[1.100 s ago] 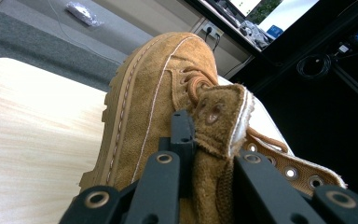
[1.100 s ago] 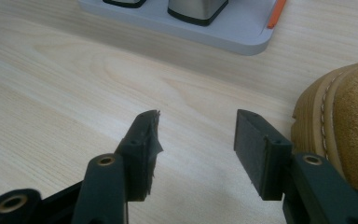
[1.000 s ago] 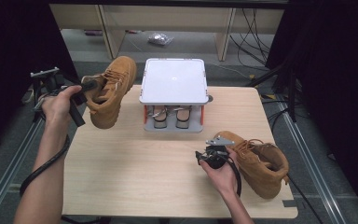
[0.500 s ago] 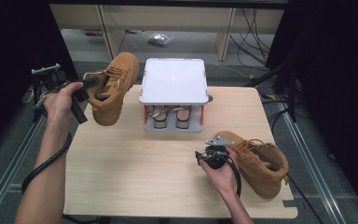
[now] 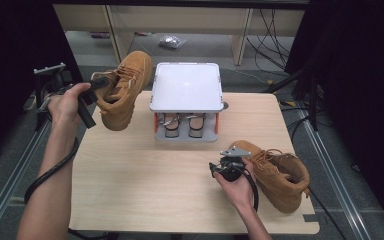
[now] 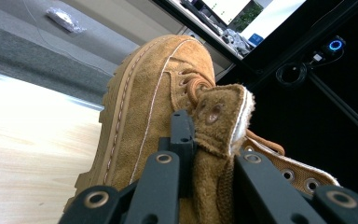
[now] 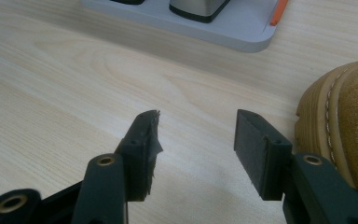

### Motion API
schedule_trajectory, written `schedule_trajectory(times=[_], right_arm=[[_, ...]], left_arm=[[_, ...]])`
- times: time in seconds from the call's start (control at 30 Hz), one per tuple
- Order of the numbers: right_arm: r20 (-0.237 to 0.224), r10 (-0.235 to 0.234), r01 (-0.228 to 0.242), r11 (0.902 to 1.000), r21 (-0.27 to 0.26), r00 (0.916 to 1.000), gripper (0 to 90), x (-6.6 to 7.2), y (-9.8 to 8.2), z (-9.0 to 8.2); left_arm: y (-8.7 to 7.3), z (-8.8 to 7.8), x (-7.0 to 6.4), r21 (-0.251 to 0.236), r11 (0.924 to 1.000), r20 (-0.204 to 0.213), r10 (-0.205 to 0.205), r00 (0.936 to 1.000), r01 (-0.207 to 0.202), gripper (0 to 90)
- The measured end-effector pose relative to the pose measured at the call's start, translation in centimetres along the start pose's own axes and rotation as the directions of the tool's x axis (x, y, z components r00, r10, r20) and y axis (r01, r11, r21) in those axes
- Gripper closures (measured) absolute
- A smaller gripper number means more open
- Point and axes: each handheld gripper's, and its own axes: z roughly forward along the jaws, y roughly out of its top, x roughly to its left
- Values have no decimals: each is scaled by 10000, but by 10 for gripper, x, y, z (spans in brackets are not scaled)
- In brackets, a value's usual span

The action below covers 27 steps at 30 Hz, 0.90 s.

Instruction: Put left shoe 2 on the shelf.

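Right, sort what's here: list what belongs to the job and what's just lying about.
In the job:
- held boot, gripped at its collar by the left gripper, off the table
- second boot on the table, beside the open right gripper
- rack, likely where the boots go

Lying about:
- plastic bag on the floor
- cables behind the table

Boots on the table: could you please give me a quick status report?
Left tongs shut on the raised boot. Right tongs open, empty, beside the second boot on the table. Nothing in the way.
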Motion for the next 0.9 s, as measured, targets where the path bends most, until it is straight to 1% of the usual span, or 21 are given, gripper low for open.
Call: schedule_trajectory(times=[0.03, 0.07, 0.1, 0.13, 0.17, 0.2, 0.23, 0.27, 0.3, 0.33, 0.4, 0.47, 0.5, 0.53, 0.6, 0.63, 0.73, 0.8, 0.83, 0.87, 0.9], right_arm=[[-11, 15, -15, 10000, 26, 10000, 505, 0, 0, 0], [-14, -26, 26, 10000, 17, 10000, 505, 0, 0, 0], [-11, -30, 30, 10000, 18, 10000, 505, 0, 0, 0], [-19, 230, -230, 9997, 100, 9997, 504, 2, 0, 0], [-10, 132, -132, 9999, 64, 9999, 505, 1, 0, 0], [-90, 161, -162, 9999, -52, 9998, 505, 2, -1, 1], [-57, 216, -216, 9998, -11, 9997, 505, 2, -1, 1], [-52, 190, -190, 9998, -26, 9998, 505, 2, -1, 1], [50, 117, -117, 9999, -37, 9999, 504, 2, -1, 1], [48, -31, 31, 10000, -51, 10000, 505, 1, -1, 1], [75, 129, -129, 9999, 89, 9999, 504, 2, -1, 0], [61, 194, -194, 9998, 72, 9998, 505, 2, -1, 0], [47, 305, -306, 9995, 115, 9995, 504, 3, 0, -1], [65, 299, -300, 9995, 56, 9995, 505, 3, 0, 0], [30, 135, -135, 9999, 32, 9999, 505, 2, 0, 0], [25, 151, -151, 9999, 38, 9999, 504, 2, 0, 0], [26, 177, -177, 9998, -14, 9998, 505, 2, 0, 0], [77, 58, -59, 10000, 18, 10000, 504, 2, 0, 0], [25, 238, -238, 9997, 58, 9997, 505, 3, 0, 0], [9, 168, -168, 9998, 77, 9999, 505, 3, 0, 0], [36, 148, -148, 9999, 81, 9999, 504, 3, 0, 0]], left_arm=[[0, 0, -1, -17, 10000, 15, -49, 10000, 49, 829], [1, 1, -1, -24, 10000, 52, -2, 10000, 2, 829], [1, 1, -2, -40, 10000, 105, -69, 9999, 69, 829], [1, 2, -4, -37, 9998, 138, -207, 9997, 207, 829], [1, 3, -4, -30, 9998, 150, -186, 9997, 187, 829], [1, 3, -5, -37, 10000, 50, -56, 10000, 56, 829], [2, 3, -6, -19, 10000, 29, -14, 10000, 14, 828], [2, 4, -6, -34, 10000, 103, -18, 9999, 18, 828], [2, 4, -8, -29, 9999, 165, -154, 9997, 154, 828], [3, 5, -9, -10, 9999, 181, -139, 9997, 140, 828], [4, 5, -10, -5, 10000, 82, -27, 10000, 27, 828], [4, 5, -11, 4, 10000, 90, -12, 10000, 12, 828], [5, 5, -12, -6, 10000, 103, -5, 9999, 5, 828], [5, 5, -13, -18, 10000, 107, -6, 9999, 6, 828], [5, 6, -14, -27, 10000, 112, -8, 9999, 9, 828], [5, 7, -14, -26, 10000, 184, -3, 9998, 4, 828], [6, 8, -16, 8, 10000, 143, 5, 9999, -5, 827], [7, 9, -17, 2, 10000, 222, 2, 9998, -2, 828], [7, 9, -19, 6, 9999, 270, -161, 9995, 161, 827], [7, 9, -19, 3, 10000, 193, -9, 9998, 8, 827], [8, 9, -20, -7, 10000, 185, -34, 9998, 34, 827]])
